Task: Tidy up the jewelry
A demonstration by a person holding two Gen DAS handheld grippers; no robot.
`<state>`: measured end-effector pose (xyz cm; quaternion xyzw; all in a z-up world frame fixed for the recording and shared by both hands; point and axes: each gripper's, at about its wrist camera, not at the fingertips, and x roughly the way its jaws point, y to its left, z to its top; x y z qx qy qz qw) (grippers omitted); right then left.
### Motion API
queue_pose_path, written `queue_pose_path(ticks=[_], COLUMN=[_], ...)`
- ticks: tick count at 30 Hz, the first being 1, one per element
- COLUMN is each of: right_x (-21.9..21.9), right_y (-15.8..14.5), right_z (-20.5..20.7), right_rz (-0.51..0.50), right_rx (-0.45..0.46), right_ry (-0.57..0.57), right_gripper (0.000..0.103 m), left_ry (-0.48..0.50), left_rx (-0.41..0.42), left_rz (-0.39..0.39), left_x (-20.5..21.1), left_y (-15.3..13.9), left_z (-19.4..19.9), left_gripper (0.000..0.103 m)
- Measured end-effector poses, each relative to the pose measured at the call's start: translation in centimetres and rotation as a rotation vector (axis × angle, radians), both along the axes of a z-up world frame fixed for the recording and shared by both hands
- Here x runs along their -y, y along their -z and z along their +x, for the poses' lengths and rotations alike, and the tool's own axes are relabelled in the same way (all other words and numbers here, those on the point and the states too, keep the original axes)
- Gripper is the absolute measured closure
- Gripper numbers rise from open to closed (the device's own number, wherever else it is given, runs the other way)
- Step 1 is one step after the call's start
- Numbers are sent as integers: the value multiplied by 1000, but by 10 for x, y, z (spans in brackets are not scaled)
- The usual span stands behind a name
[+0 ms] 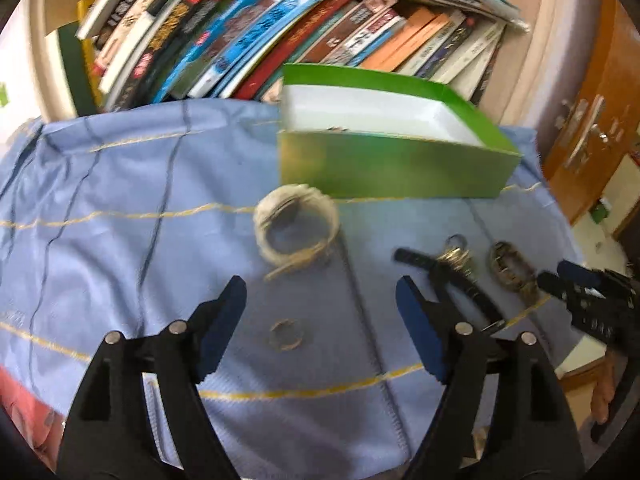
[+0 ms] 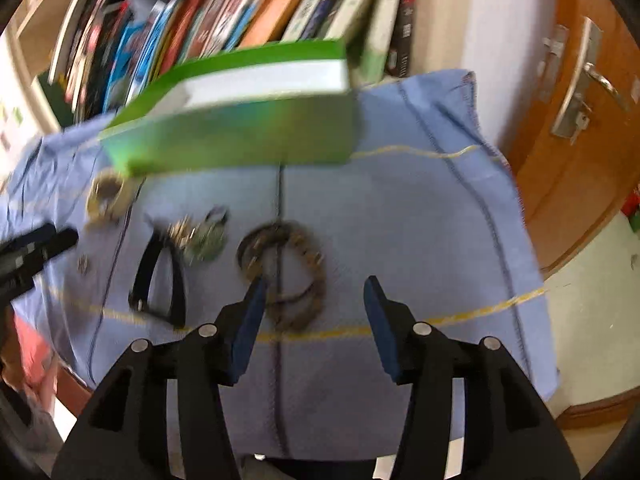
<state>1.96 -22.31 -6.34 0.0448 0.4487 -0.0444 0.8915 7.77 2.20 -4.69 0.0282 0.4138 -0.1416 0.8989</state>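
On the blue cloth (image 1: 120, 184) stands an open green box (image 1: 384, 168) with a white inside. In front of it lie a white beaded bracelet (image 1: 296, 228), a small ring (image 1: 286, 334), a black-strapped watch (image 1: 448, 264) and a bronze bracelet (image 1: 512, 266). My left gripper (image 1: 321, 282) hangs open above the ring, touching nothing. My right gripper (image 2: 316, 282) is open too. Its left fingertip is just over the dark bead bracelet (image 2: 308, 252). The watch (image 2: 192, 240), white bracelet (image 2: 106, 196) and green box (image 2: 240, 132) lie to its left and beyond. Both views are motion-blurred.
A row of leaning books (image 1: 280, 32) stands right behind the box. An orange door with a metal handle (image 2: 580, 80) is at the right. The cloth's right edge (image 2: 532, 272) hangs at the table's edge, with pale floor beyond.
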Motion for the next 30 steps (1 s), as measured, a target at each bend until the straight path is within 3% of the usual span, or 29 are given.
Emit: queue_pose_path(ticks=[4, 5, 7, 8, 10, 19, 21, 23, 30], right_x=[-19, -24, -29, -32, -31, -18, -10, -2, 12], right_y=[11, 13, 15, 14, 13, 5, 5, 8, 13], right_z=[0, 2, 1, 2, 5, -9, -14, -18, -24], right_rz=[-44, -51, -84, -81, -30, -28, -27, -20, 13], right_rx=[-14, -17, -8, -8, -12, 21, 17, 8, 4], right_ry=[-45, -56, -69, -80, -97, -41, -20, 0, 26], right_gripper=[54, 61, 89, 92, 92, 91, 91, 91, 91], left_ry=[-2, 0, 0, 1, 11, 193, 227, 266, 347], left_rx=[-18, -32, -56, -63, -67, -12, -7, -22, -72], left_rz=[34, 32, 23, 21, 16, -2, 14, 10, 77], left_x=[-6, -7, -9, -8, -4, 69, 91, 113, 157], left_y=[9, 12, 16, 18, 18, 1, 0, 1, 21], left_z=[-6, -6, -5, -4, -5, -4, -3, -1, 1], left_gripper=[26, 26, 26, 26, 26, 26, 37, 56, 59])
